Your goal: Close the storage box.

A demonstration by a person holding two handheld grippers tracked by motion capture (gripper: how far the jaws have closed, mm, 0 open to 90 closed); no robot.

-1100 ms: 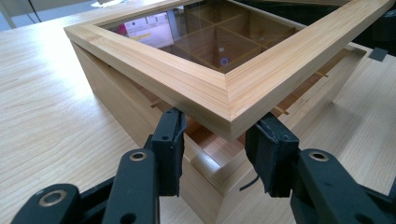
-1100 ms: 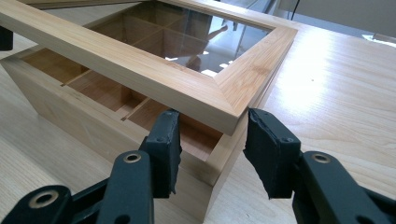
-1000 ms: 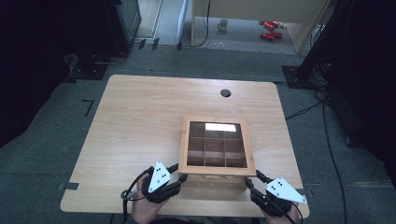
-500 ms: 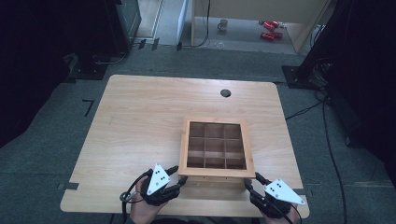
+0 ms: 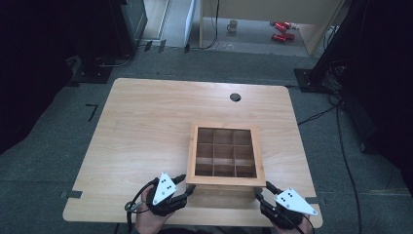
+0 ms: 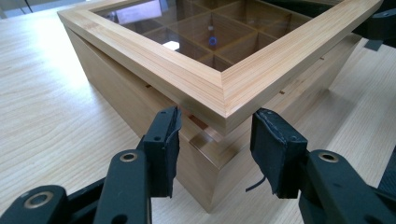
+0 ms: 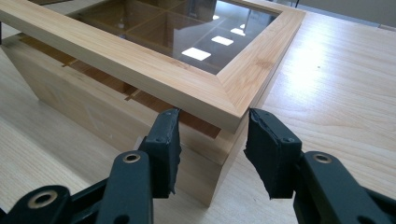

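Wooden box (image 5: 226, 157) sits square to the table (image 5: 146, 126), glass lid (image 6: 224, 88) slightly raised.

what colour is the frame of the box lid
Light natural wood lid frame around a glass pane; clearest in the left gripper view.

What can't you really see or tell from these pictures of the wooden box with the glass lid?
- Contents of the square wooden box with nine compartments: glare on its glass-paned lid hides them in both gripper views; too small in the high view.
- Left tongs and right tongs: whether the pads touch the lid's corners is unclear.
- The person's hands: cut off by the high view's bottom edge.
- Red things on the floor: too small.
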